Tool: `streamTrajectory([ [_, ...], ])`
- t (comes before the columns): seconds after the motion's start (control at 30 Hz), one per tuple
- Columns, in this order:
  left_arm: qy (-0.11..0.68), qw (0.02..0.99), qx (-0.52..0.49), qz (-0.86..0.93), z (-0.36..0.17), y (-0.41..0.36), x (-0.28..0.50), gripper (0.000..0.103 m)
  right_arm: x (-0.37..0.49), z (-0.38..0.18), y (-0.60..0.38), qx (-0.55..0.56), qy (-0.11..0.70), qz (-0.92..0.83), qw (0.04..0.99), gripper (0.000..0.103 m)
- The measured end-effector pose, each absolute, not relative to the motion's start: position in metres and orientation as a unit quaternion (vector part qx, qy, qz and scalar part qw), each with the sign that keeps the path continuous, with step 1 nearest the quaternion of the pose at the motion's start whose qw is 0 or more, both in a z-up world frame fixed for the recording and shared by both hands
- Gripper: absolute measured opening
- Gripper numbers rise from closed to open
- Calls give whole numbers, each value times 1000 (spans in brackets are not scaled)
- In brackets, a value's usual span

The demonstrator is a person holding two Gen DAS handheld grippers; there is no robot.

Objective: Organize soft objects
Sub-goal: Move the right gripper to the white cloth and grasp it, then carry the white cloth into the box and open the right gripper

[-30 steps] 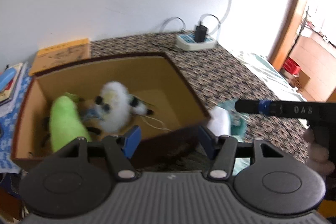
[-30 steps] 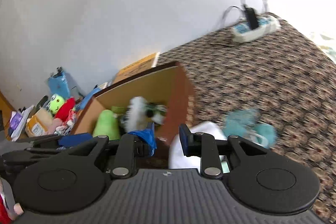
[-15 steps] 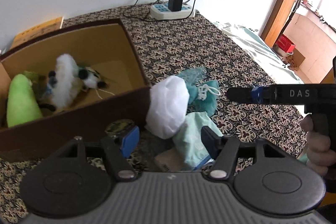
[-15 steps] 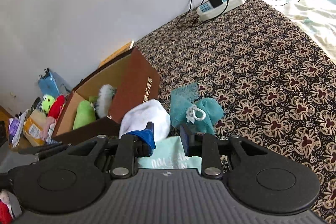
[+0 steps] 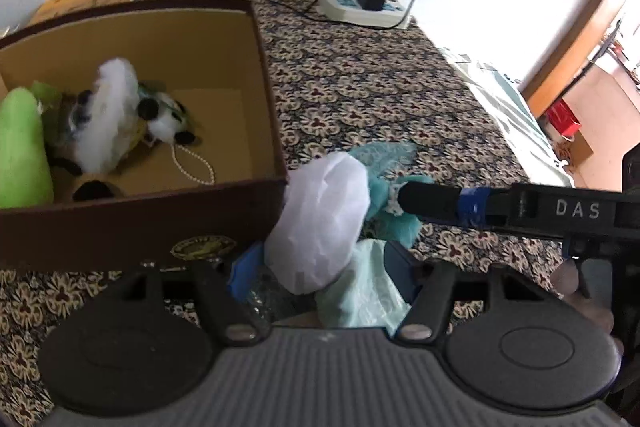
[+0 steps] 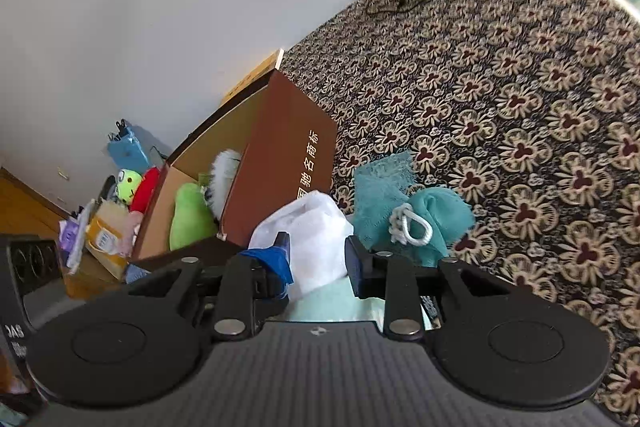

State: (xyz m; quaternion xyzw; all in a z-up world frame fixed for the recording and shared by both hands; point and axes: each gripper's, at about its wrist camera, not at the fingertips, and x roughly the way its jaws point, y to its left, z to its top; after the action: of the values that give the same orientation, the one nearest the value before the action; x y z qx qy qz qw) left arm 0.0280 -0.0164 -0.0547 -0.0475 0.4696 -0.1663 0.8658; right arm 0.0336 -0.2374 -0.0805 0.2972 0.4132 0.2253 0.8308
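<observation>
My left tool point(image 5: 320, 279) is closest to me. Its jaws stand wide, with one blue pad on each side of the soft pile. Nothing is squeezed yet. A pale green bag point(image 5: 362, 297) lies right under it, and the white soft bundle point(image 5: 320, 219) sits on top, just ahead between the jaws.

My right tool point(image 6: 318, 261) has its jaws much closer together, and they are opening a little right now. The white soft bundle point(image 6: 308, 239) lies just past its tips, and part of it shows in the gap. I cannot see the pads pressing it. In the left view this tool comes in from the right side, with its tip at the teal cloth point(image 5: 394, 187).

The white bundle is long from near to far, leaning toward the brown box point(image 5: 140, 227). It touches the box corner. I think my left tool is the better one to grab it, since it is already around it.

A bit farther on, the teal cloth point(image 6: 404, 203) with a white cord knot lies on the flowery cover point(image 6: 520, 107). The box is to the left, with a green plush point(image 5: 22, 147) and a white fluffy toy point(image 5: 108, 123) inside. Far back by the wall is a power strip point(image 5: 364, 9).
</observation>
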Motion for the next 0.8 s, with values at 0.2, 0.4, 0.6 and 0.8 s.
streamTrajectory([
  [0.2,477,862,-62,-158,-58,-15,34,65,52,-88,-233,318,435,235,809,17],
  [0.4,484,858,-56,-160,-65,-17,36,31,61,-100,-220,319,459,231,797,19],
  [0.6,485,858,-43,-165,-69,-15,29,17,51,-109,-203,289,462,234,805,16],
  [0.8,454,867,-19,-205,-52,-16,8,15,26,-98,-207,291,428,243,821,11],
])
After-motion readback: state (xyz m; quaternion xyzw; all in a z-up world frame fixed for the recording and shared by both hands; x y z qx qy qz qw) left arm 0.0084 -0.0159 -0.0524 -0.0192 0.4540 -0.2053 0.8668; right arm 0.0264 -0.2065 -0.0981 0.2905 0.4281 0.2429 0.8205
